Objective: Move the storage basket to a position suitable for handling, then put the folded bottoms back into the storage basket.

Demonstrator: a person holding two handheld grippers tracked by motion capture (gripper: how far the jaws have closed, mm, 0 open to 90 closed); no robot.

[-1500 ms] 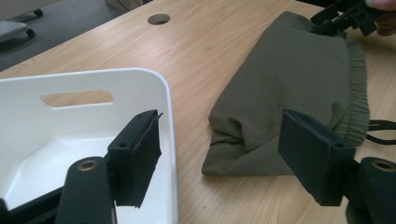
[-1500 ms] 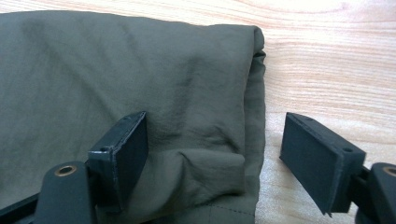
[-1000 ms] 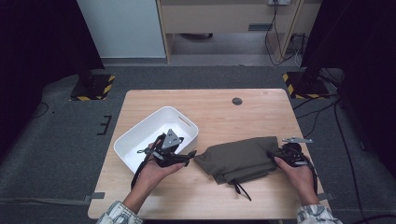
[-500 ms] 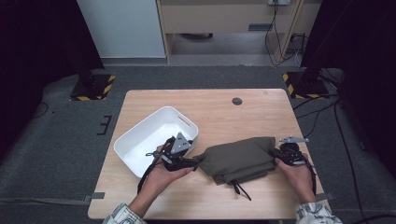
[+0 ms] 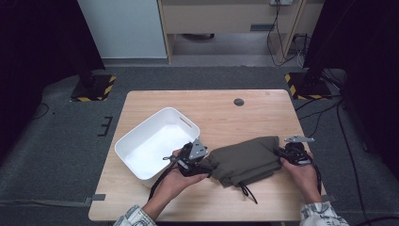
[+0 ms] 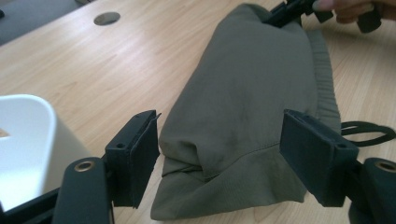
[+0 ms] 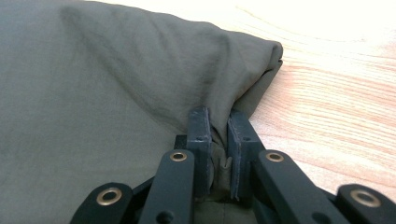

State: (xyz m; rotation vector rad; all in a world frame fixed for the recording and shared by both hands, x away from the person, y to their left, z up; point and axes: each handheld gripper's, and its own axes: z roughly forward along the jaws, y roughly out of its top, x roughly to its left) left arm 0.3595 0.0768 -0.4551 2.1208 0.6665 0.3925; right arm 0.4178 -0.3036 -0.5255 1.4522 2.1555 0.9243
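Right gripper (image 5: 288, 154) sits at the right end of the folded olive garment (image 5: 245, 160), lower right of centre in the high view. In the right gripper view its fingers (image 7: 200, 140) stand narrow, pinching a fold of the fabric (image 7: 93, 107) at bottom centre; these jaws have just been closing, with cloth between them.

Left gripper (image 5: 203, 165) is at the garment's left end, lower centre of the high view. In the left gripper view its fingers (image 6: 137, 156) stand wide, one at lower left, the other at lower right, with the garment's (image 6: 252, 112) near end lying between them. The left pad is just beside the fabric edge; I cannot tell whether it touches. The right pad overlaps the cloth in the picture; contact is unclear. Not gripping.

Garment: dull olive-green, smooth woven cloth, folded into a thick oblong bundle. A ribbed band runs along its right edge in the left gripper view. A dark drawstring (image 5: 247, 192) trails from the lower edge onto the table (image 5: 263, 113).

Long axis runs left to right in the high view, slightly tilted, with the right end higher in frame. Lies flat on the wood.

White bin (image 5: 141, 141) is centre left, just beside the left gripper.
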